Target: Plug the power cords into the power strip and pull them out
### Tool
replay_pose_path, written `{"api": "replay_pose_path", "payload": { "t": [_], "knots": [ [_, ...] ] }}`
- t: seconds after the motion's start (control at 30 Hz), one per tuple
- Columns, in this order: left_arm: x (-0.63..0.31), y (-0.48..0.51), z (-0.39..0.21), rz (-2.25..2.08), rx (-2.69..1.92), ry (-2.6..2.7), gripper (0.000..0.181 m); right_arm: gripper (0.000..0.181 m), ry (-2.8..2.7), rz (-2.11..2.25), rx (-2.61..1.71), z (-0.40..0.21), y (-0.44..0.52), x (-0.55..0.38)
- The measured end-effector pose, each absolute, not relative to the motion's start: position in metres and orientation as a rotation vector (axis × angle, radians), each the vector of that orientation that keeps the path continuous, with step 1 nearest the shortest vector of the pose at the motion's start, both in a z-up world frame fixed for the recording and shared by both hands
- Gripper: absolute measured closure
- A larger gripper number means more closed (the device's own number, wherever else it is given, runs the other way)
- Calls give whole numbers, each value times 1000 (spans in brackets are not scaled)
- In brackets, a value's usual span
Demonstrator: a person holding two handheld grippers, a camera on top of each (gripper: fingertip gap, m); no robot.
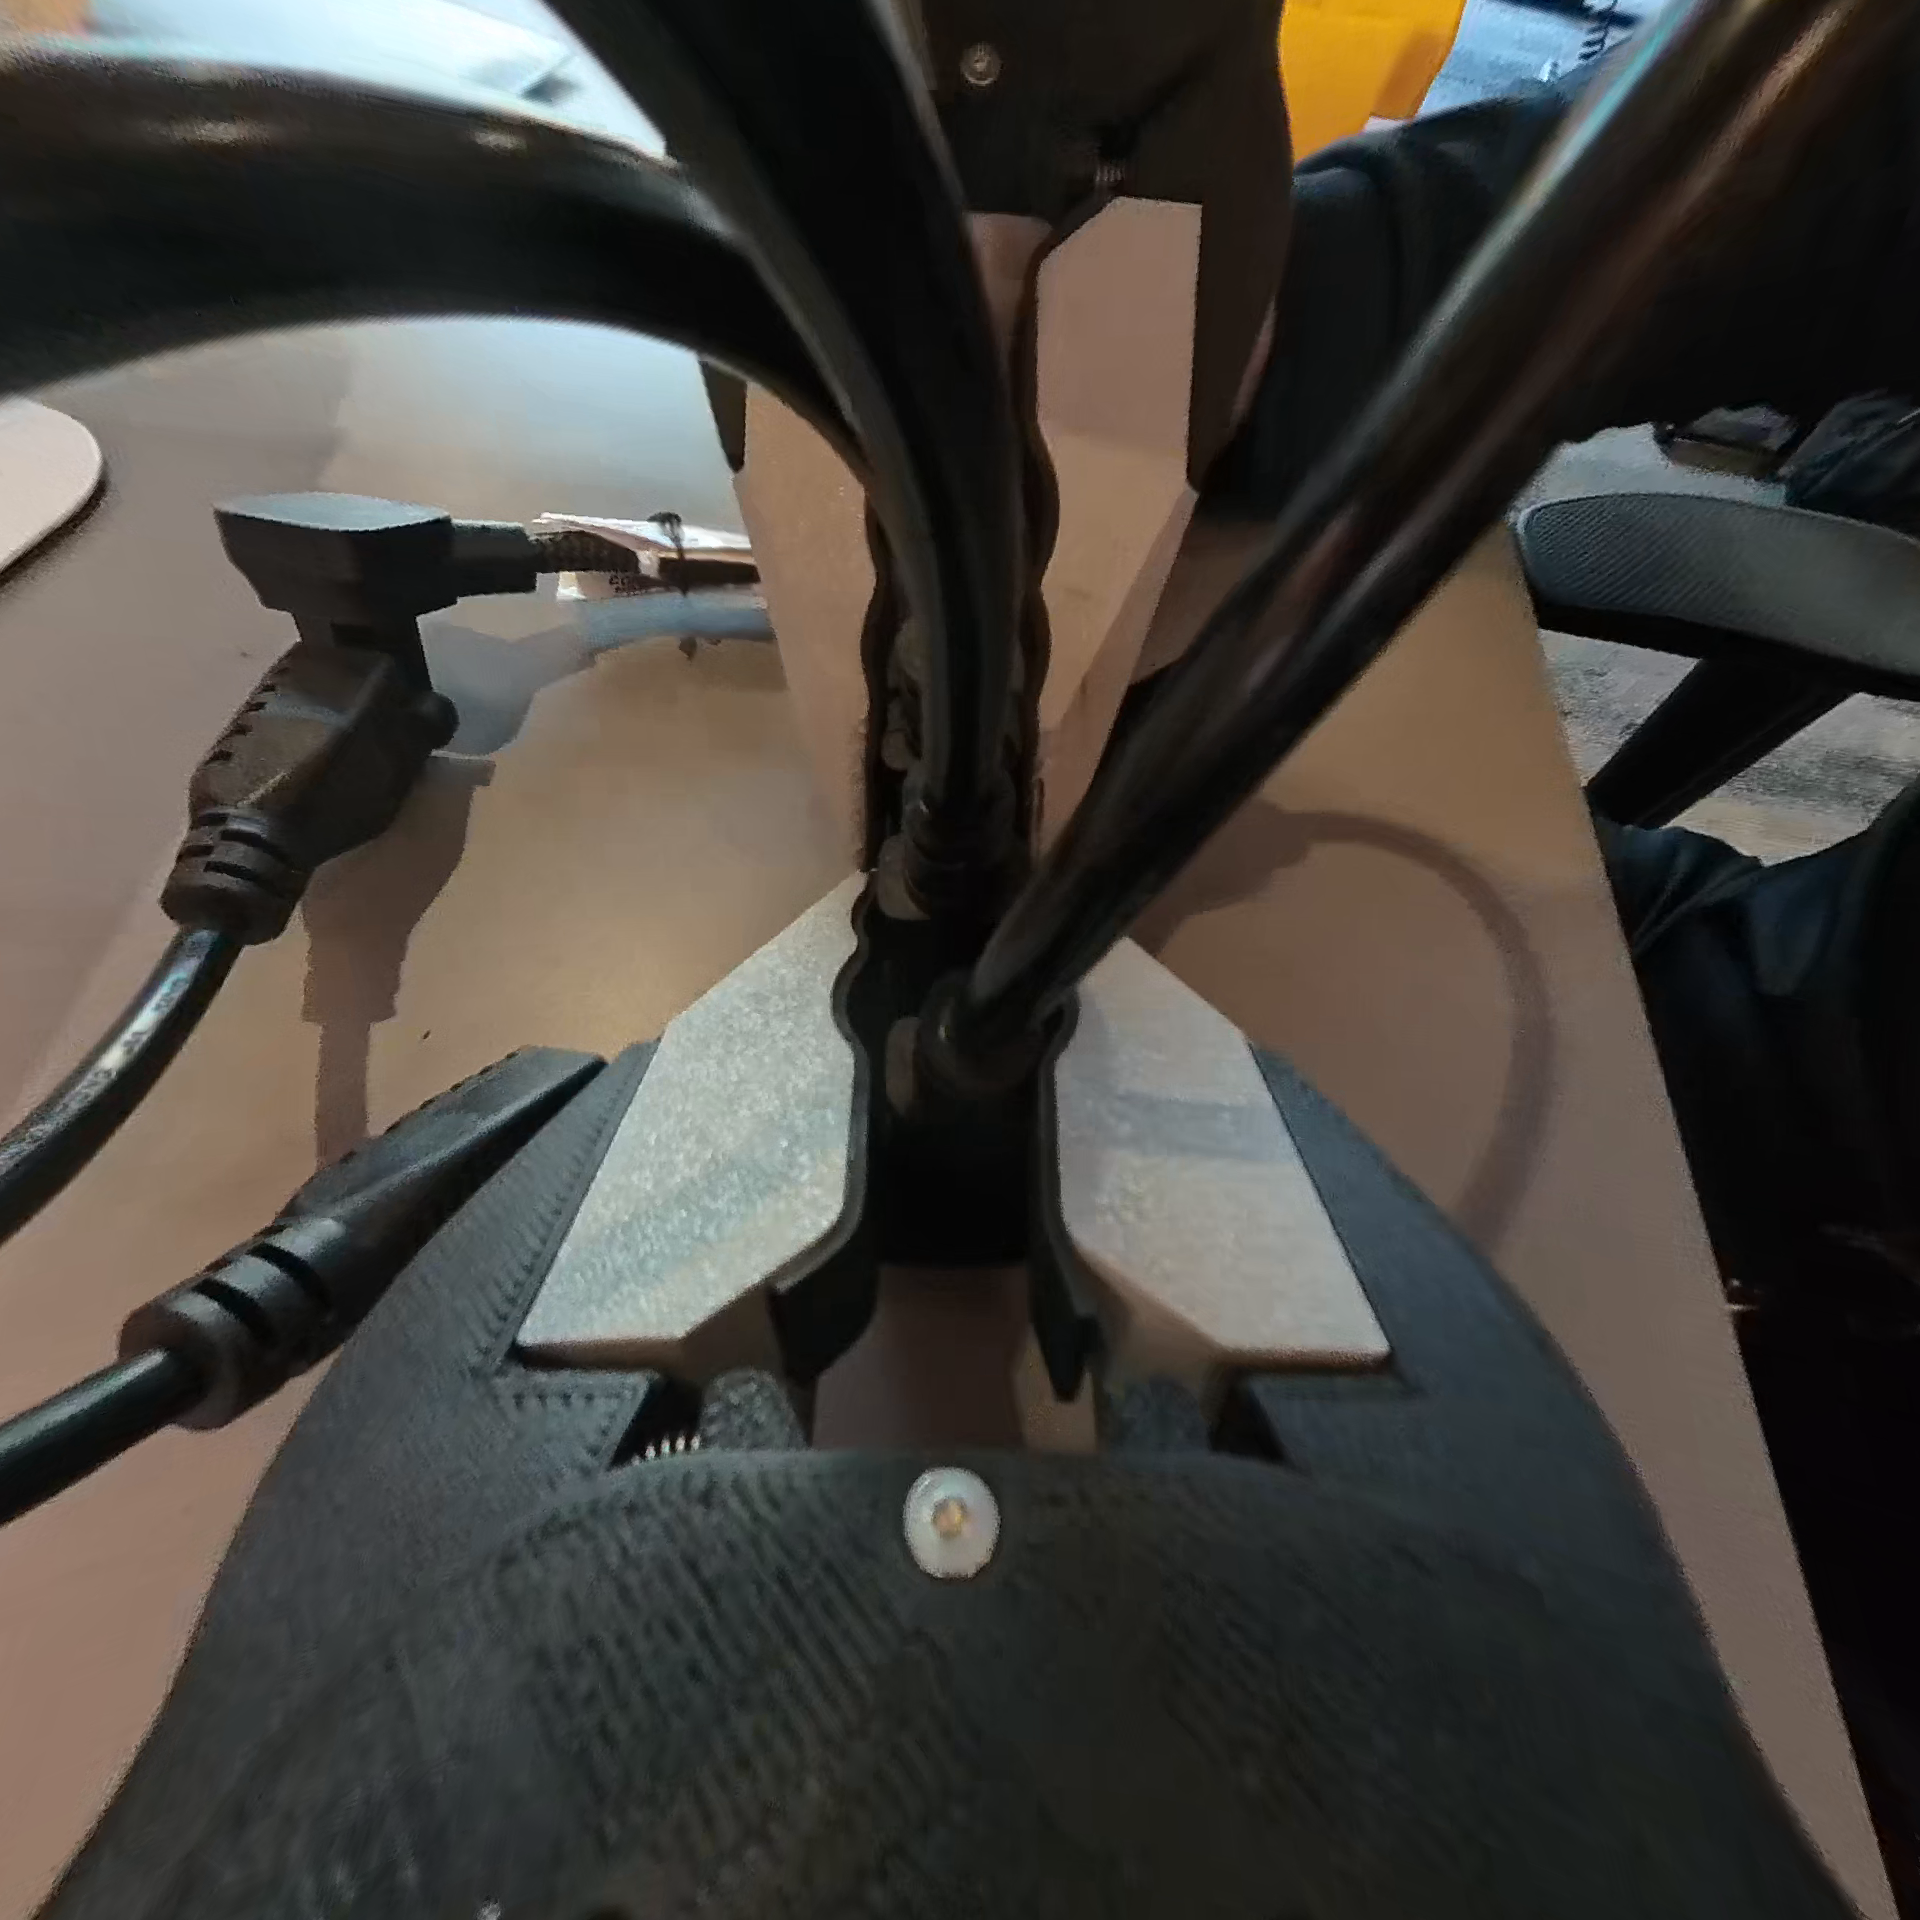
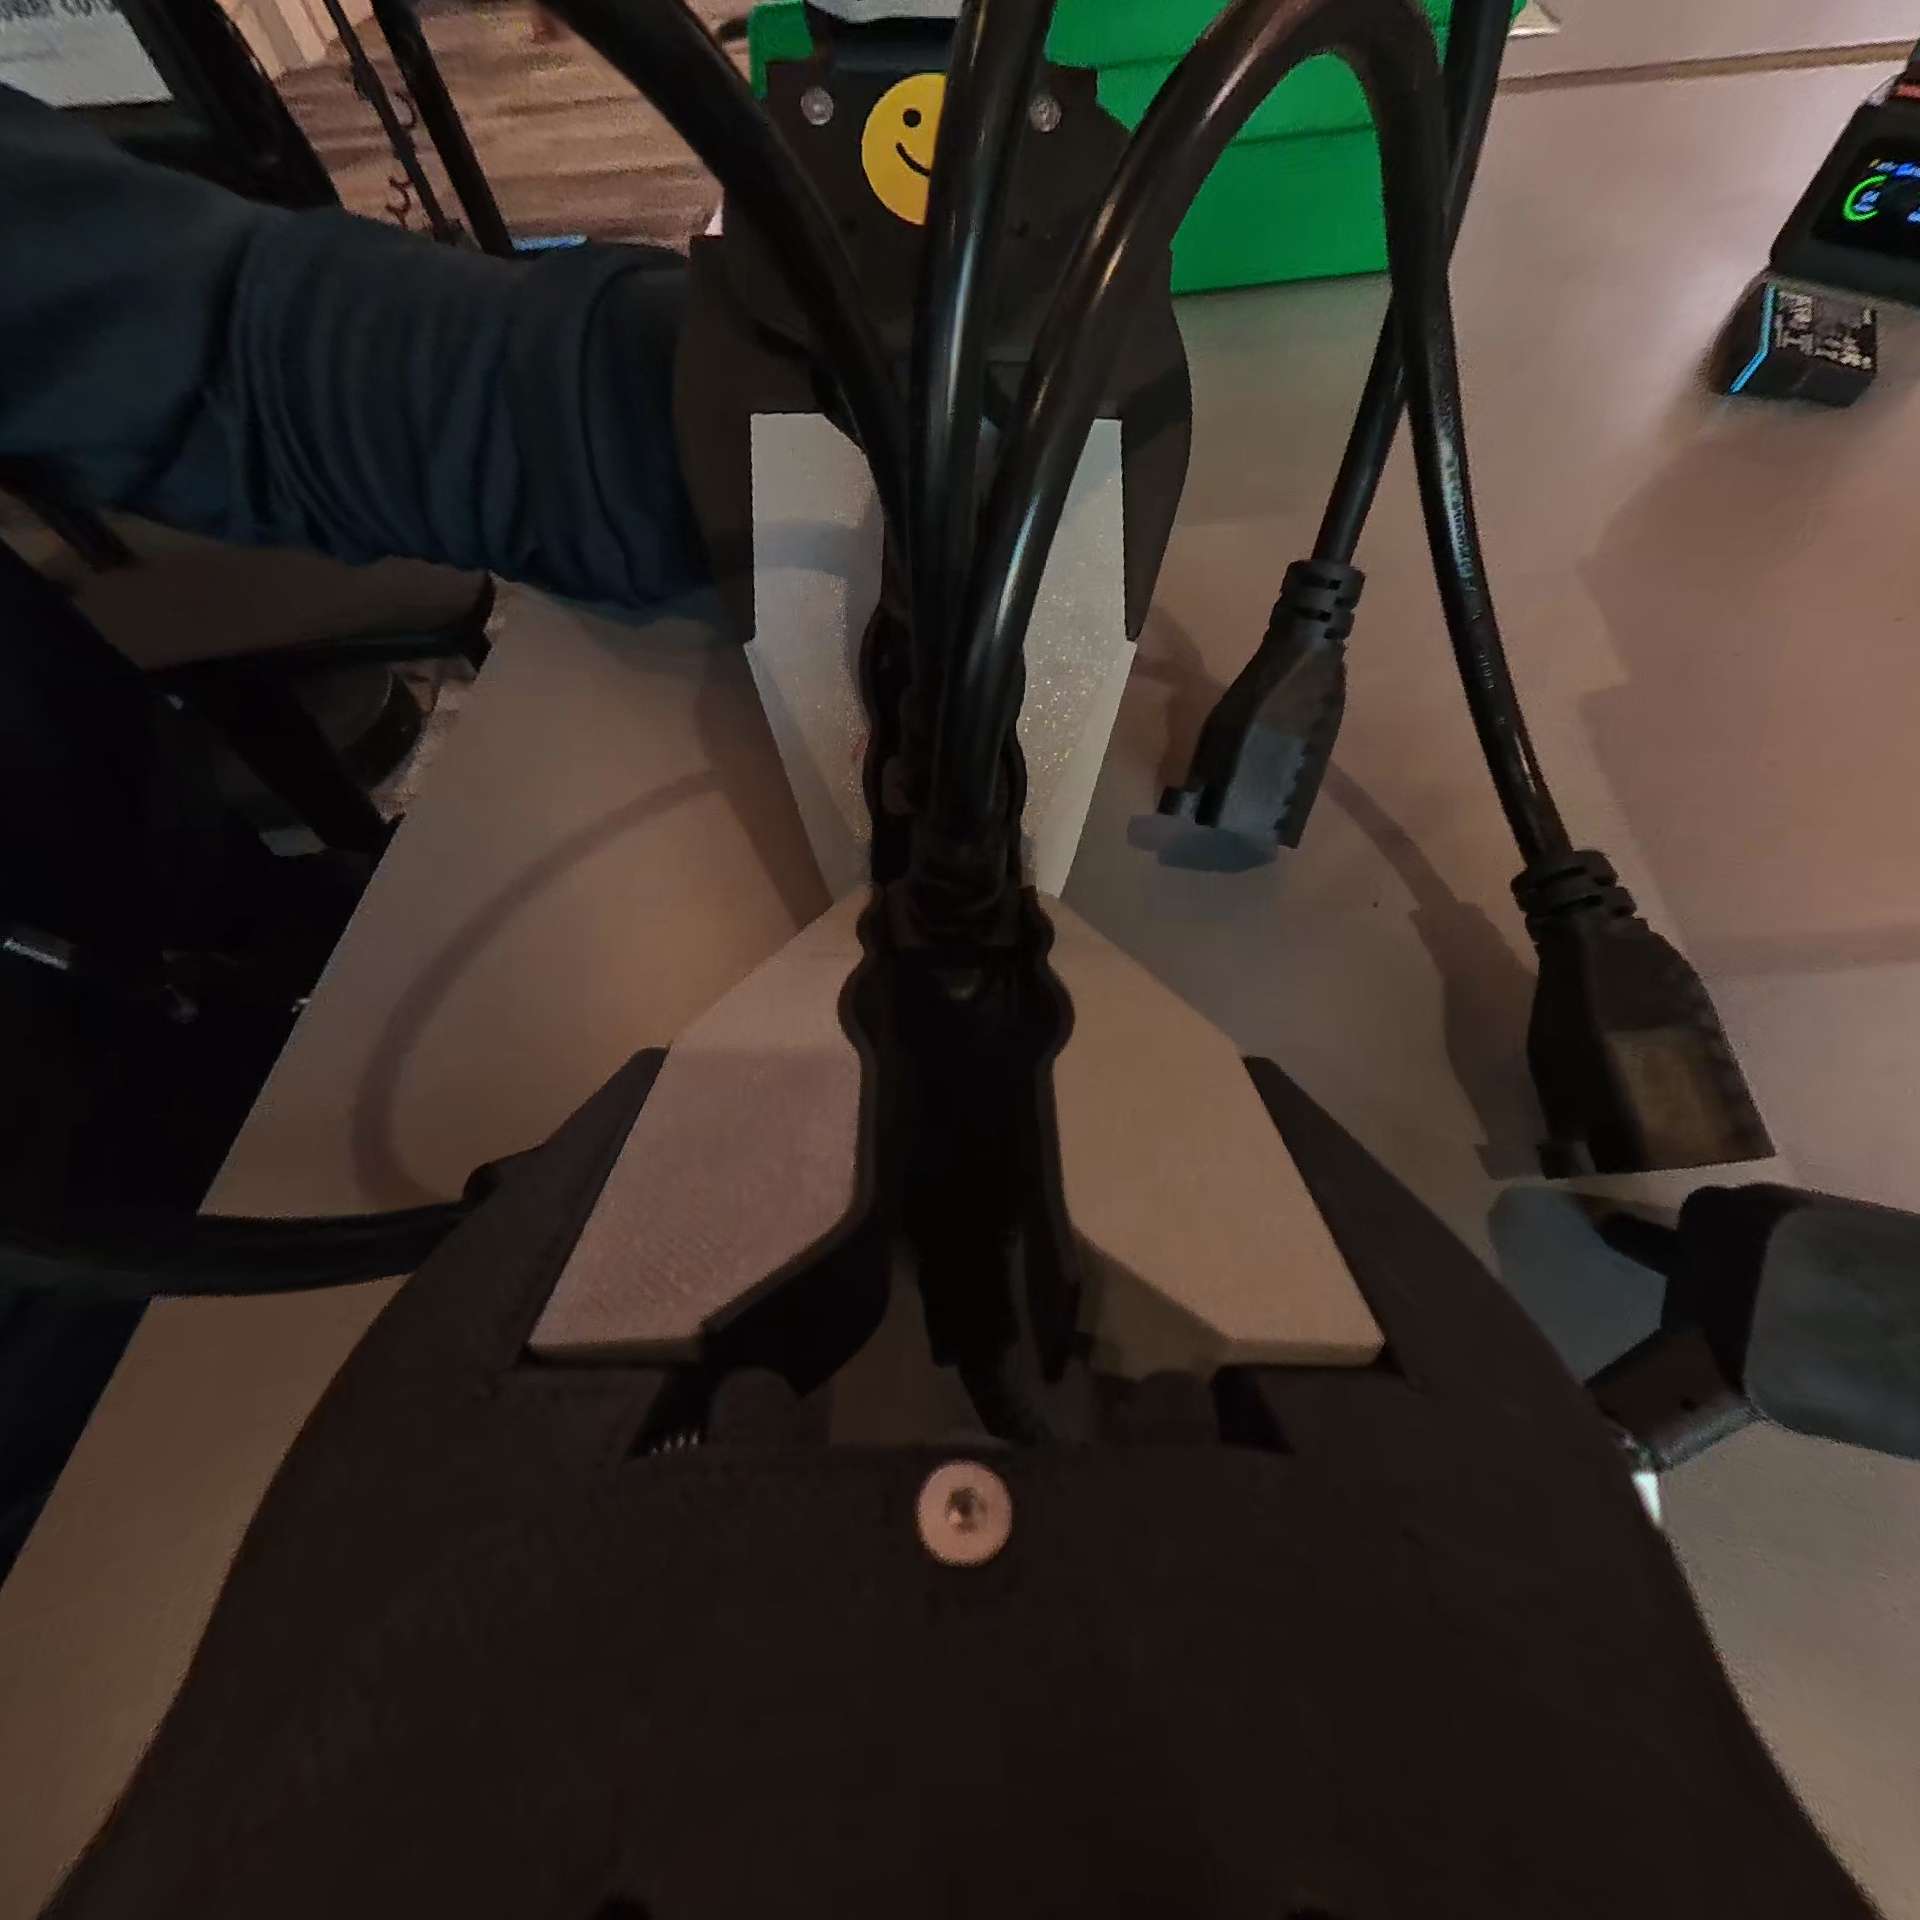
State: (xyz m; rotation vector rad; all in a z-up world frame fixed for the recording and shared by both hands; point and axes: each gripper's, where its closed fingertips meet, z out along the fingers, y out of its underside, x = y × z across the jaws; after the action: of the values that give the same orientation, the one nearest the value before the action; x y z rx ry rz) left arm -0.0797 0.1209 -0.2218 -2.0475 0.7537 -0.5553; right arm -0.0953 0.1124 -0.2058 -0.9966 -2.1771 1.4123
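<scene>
Both grippers meet tip to tip over the table and clamp the same bundle of black power cords (image 1: 940, 644). My left gripper (image 1: 956, 966) is shut on the bundle where one thick cord (image 1: 1351, 499) leaves up and to the right. My right gripper (image 2: 956, 935) is shut on the bundle (image 2: 961, 1122) from the opposite side. The right gripper also shows in the left wrist view (image 1: 951, 748), and the left gripper in the right wrist view (image 2: 945, 748). The cords loop up above both grippers. I see no power strip clearly.
Loose black plugs lie on the table (image 1: 623, 831): two at left (image 1: 301, 769) (image 1: 353, 1184) with a flat black plug (image 1: 332, 551) behind, and two at right (image 2: 1257, 748) (image 2: 1631, 1049). A green box (image 2: 1278, 208) and a screen device (image 2: 1849, 229) stand behind. A chair (image 1: 1714, 592) is beyond the table edge. The tips of both grippers are at nearly the same place.
</scene>
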Motion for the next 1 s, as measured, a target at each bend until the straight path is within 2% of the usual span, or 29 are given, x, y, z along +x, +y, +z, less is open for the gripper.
{"api": "replay_pose_path", "payload": {
  "t": [0.73,1.0],
  "knots": [
    [-84,124,-214,-719,-2044,592,156,165,-2004,1520,-1143,-192,119,-109],
    [-94,132,-191,-882,-1940,428,157,161,-1811,1677,-1157,-171,130,-119]
  ]
}}
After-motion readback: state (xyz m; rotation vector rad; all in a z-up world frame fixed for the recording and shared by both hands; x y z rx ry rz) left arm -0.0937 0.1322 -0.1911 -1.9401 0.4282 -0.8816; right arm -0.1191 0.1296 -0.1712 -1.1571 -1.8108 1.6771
